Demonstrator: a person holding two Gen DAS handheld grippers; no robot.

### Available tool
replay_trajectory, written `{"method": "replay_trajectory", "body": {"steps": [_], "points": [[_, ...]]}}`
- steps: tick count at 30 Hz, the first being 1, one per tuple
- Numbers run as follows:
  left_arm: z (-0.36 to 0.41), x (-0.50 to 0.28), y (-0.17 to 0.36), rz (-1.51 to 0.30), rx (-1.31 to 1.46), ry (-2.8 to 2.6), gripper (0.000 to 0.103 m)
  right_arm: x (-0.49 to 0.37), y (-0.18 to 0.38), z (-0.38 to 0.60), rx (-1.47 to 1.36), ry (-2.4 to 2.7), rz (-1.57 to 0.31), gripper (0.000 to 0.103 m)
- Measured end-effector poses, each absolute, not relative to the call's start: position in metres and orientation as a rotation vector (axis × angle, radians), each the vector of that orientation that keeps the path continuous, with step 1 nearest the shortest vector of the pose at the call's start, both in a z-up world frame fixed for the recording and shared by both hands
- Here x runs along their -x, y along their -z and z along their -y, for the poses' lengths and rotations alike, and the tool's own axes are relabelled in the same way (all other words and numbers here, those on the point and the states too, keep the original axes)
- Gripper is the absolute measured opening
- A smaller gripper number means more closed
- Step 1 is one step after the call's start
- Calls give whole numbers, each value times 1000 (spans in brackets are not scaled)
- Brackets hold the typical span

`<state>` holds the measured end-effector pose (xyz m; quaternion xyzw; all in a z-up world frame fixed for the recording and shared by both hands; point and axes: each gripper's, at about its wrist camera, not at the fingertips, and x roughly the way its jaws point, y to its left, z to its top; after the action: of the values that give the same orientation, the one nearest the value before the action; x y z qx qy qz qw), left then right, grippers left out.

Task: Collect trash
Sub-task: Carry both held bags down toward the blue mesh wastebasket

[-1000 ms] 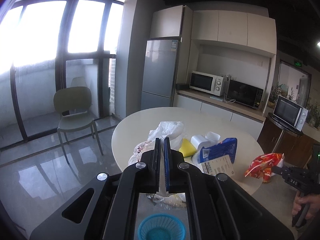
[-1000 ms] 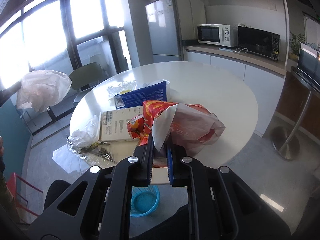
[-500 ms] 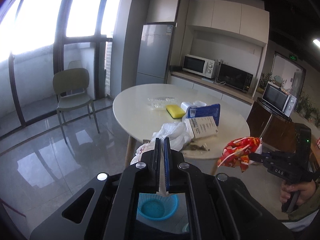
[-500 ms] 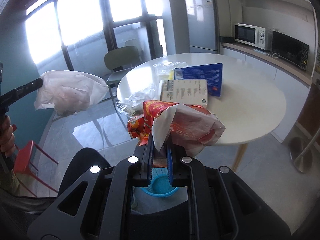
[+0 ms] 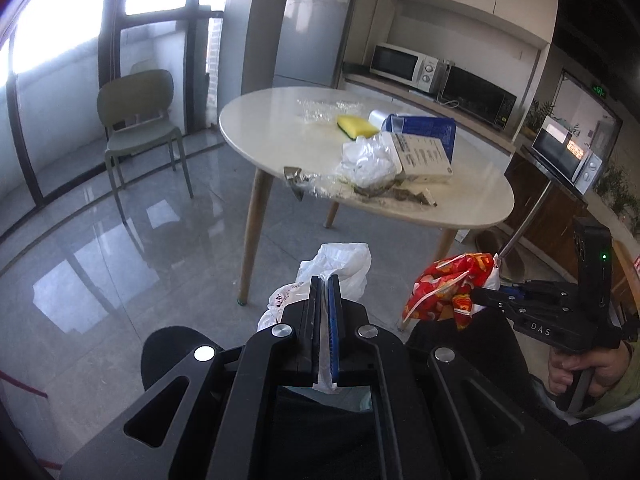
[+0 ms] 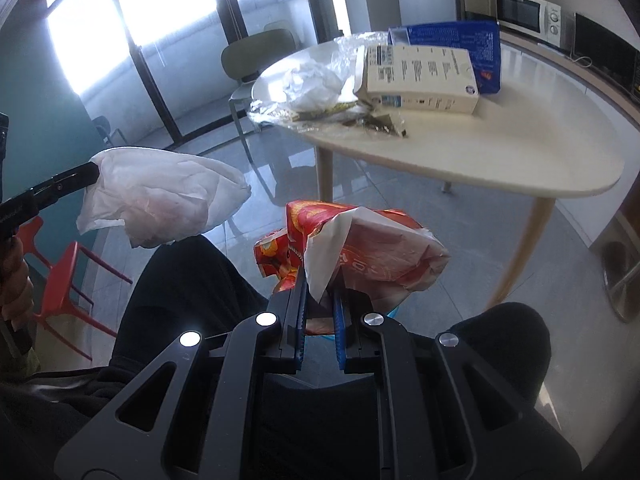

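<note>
Glossy grey tiled floor (image 5: 120, 240); tall bright windows (image 5: 60, 20); olive-green plastic chair (image 5: 140, 120); oval cream wooden-legged table (image 5: 280, 120); steel fridge (image 5: 312, 32); microwaves, possibly three.

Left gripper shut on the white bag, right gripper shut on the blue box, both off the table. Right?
Not quite. The right gripper is shut on the red wrapper, per the right wrist view; the blue box lies on the table. The left gripper does hold the white bag.
</note>
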<state>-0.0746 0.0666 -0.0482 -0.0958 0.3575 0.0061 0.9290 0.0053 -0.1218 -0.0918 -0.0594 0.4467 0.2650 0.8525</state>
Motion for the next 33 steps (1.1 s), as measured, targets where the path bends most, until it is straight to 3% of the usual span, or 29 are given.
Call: {"method": "replay_trajectory", "body": {"steps": [33], "points": [[-69,-61,241,-1073,346,-38,3,-123,285,79,93,-463,-1286,11]]}}
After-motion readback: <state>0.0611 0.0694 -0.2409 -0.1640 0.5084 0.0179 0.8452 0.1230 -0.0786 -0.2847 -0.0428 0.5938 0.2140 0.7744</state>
